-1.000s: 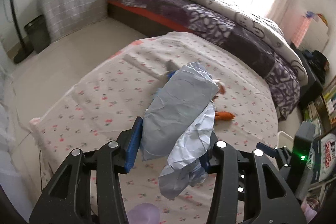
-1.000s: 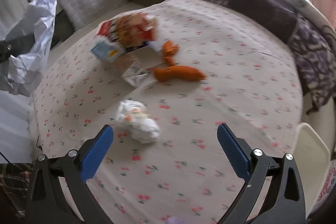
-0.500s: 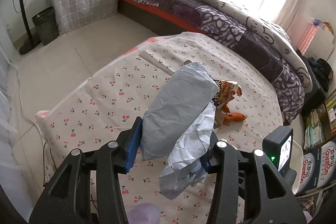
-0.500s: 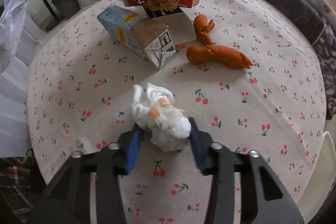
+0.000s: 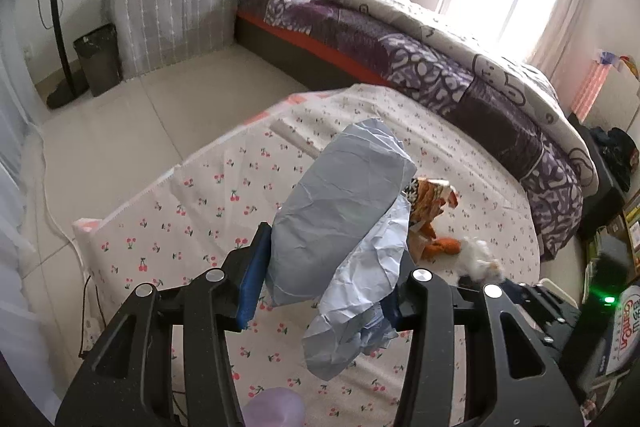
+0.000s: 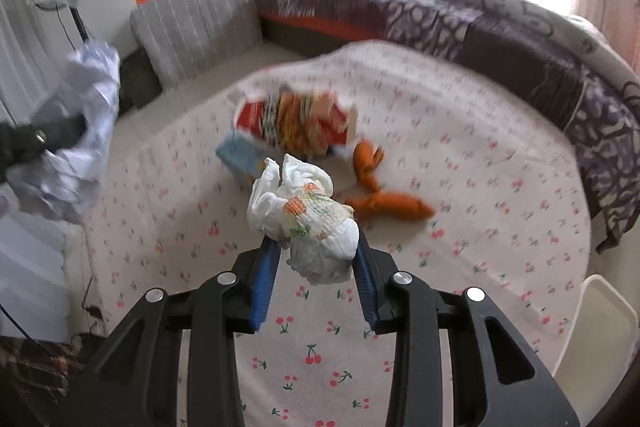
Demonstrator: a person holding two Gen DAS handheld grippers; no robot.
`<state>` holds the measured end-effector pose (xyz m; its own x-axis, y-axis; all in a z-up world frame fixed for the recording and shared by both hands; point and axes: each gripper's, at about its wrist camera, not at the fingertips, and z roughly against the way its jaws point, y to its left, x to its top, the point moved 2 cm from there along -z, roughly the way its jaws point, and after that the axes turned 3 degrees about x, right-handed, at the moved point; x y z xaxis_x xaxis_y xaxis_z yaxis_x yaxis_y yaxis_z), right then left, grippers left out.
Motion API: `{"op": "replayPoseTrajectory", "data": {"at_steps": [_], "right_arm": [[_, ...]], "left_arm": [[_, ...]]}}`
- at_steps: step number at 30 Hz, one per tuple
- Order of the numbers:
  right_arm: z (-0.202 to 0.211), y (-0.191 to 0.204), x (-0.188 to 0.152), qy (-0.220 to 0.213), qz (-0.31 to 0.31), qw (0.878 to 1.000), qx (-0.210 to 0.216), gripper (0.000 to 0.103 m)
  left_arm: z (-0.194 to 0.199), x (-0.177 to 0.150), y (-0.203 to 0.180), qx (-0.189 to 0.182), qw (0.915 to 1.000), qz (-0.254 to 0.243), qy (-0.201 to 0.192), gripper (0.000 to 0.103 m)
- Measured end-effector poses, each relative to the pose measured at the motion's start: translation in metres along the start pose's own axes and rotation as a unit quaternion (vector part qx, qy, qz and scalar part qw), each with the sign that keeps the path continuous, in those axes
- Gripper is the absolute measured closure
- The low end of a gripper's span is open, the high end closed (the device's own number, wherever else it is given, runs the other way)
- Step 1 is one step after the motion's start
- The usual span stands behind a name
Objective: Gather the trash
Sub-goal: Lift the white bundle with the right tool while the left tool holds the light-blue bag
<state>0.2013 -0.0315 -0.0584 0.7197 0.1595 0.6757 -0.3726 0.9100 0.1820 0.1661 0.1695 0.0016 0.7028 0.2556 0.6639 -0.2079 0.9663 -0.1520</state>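
Observation:
My left gripper [image 5: 320,283] is shut on a crumpled pale blue-grey plastic bag [image 5: 340,223] that hangs above the cherry-print tablecloth [image 5: 200,211]. A crumpled white tissue wad [image 6: 308,219] with orange print is lifted off the cloth, and my right gripper [image 6: 316,271] is shut on it. On the table behind it lie a red snack box [image 6: 296,123], a pale blue carton [image 6: 240,159] and orange peel pieces [image 6: 388,203]. The bag [image 6: 76,131] also shows at the left edge of the right wrist view.
A bed with a purple and grey quilt [image 5: 440,59] runs behind the round table. A grey covered unit [image 5: 176,15], a black bin [image 5: 98,63] and a fan stand [image 5: 60,39] sit on the floor to the left. A white chair [image 6: 596,331] edges the table's right.
My right gripper, wide open a second ago, dropped over the tissue wad, shut on it and lifted it off the cloth. The left gripper kept the bag, almost still.

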Motion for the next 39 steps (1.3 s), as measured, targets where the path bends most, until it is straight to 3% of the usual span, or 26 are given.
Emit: {"op": "replayPoseTrajectory", "data": {"at_steps": [10,16,39], "right_arm": [[0.043,-0.012,0.012,-0.077,-0.024,0.997,-0.022,0.067],[0.059,-0.026,0.012,-0.097,-0.038,0.994,-0.033,0.067],[0.114,-0.096,-0.002,-0.125,-0.091,0.984,-0.089,0.067]], "left_arm": [[0.007,0.001,-0.027,0.027,0.9979,-0.017,-0.056,0.058],[0.007,0.0,-0.049,0.027,0.9965,-0.031,-0.072,0.058],[-0.006,-0.023,-0.138,-0.021,0.9934,-0.094,-0.063,0.057]]}}
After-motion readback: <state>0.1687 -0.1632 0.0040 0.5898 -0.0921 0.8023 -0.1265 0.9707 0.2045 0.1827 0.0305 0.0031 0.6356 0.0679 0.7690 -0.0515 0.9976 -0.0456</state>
